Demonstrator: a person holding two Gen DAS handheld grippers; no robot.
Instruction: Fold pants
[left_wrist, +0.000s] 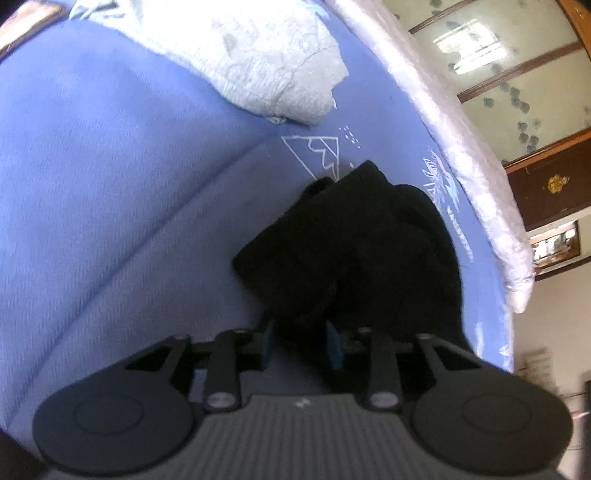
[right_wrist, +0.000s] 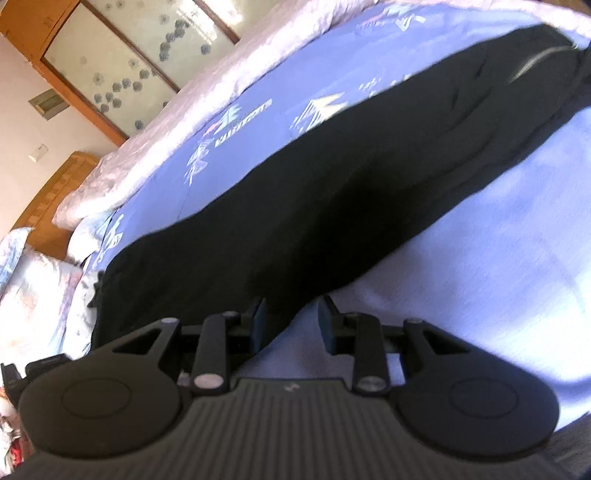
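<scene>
The black pants (left_wrist: 354, 251) lie bunched in a heap on the blue bed sheet (left_wrist: 122, 192) in the left wrist view. A fold of them runs down between the pads of my left gripper (left_wrist: 301, 343), whose jaws stand a little apart around the cloth. In the right wrist view the pants (right_wrist: 332, 192) stretch in a long dark band from the lower left to the upper right. My right gripper (right_wrist: 292, 317) is open at their near edge. Black cloth lies against its left finger (right_wrist: 260, 317), and bare sheet shows beside its right finger (right_wrist: 325, 319).
A pale crumpled quilt (left_wrist: 266, 62) lies on the sheet beyond the heap. A pinkish-white quilt (right_wrist: 192, 96) runs along the bed's far side. Behind it stands a wooden wardrobe with patterned glass doors (right_wrist: 122, 62). A pillow (right_wrist: 33, 288) is at the left.
</scene>
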